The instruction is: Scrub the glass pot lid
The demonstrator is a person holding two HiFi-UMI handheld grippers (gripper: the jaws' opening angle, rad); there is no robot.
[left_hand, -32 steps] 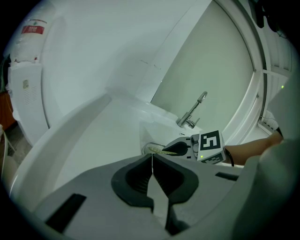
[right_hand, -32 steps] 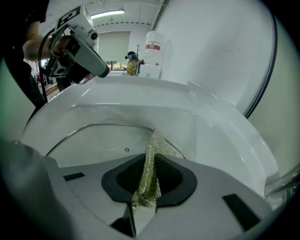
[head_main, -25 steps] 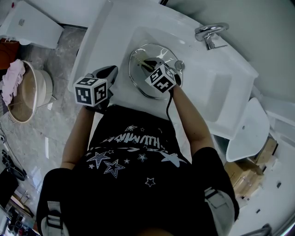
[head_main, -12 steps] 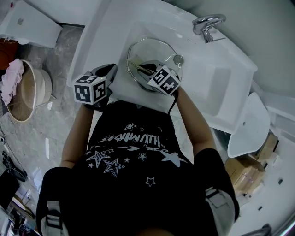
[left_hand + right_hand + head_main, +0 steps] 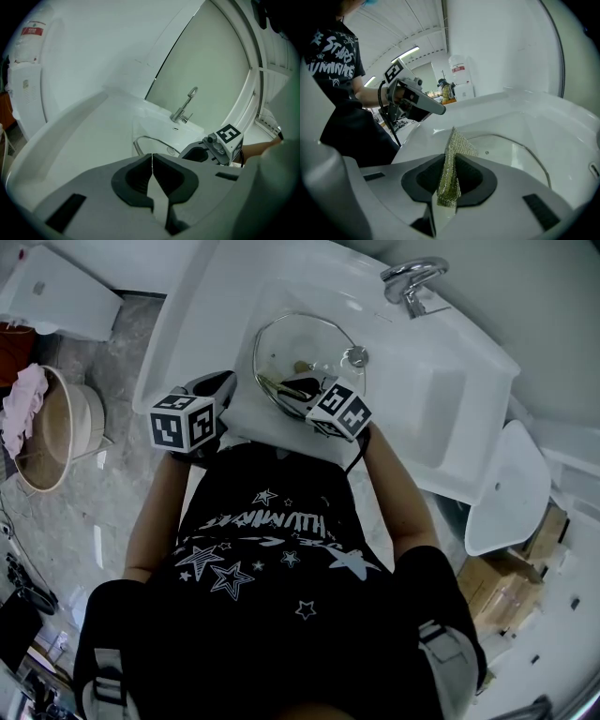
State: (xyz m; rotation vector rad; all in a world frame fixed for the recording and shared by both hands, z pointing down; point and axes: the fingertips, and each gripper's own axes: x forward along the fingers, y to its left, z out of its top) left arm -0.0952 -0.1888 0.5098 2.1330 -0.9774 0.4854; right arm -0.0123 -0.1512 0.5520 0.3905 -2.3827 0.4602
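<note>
Looking from the head view, the glass pot lid [image 5: 314,348] lies flat in the white sink [image 5: 441,399], in the upper middle of the frame, with its knob [image 5: 355,356] at its right side. The right gripper [image 5: 281,387] is over the lid's lower edge and is clearly the nearer one. The left gripper [image 5: 217,388] hangs at the lid's left, over the sink's border and outside the basin.

In the left gripper view, the jaws are pressed together with nothing between them. The lid's rim [image 5: 145,138] shows just beyond them, near the middle of the frame, and the faucet [image 5: 185,107] stands behind it.

In the right gripper view, the jaws pinch a golden mesh scrubber [image 5: 454,145], which stands up out of them. The lid lies ahead and to the right of the scrubber, close to it; whether they touch, I cannot tell. The lid is round, so I judge the stroke only needs to go forward and right over the glass.
</note>
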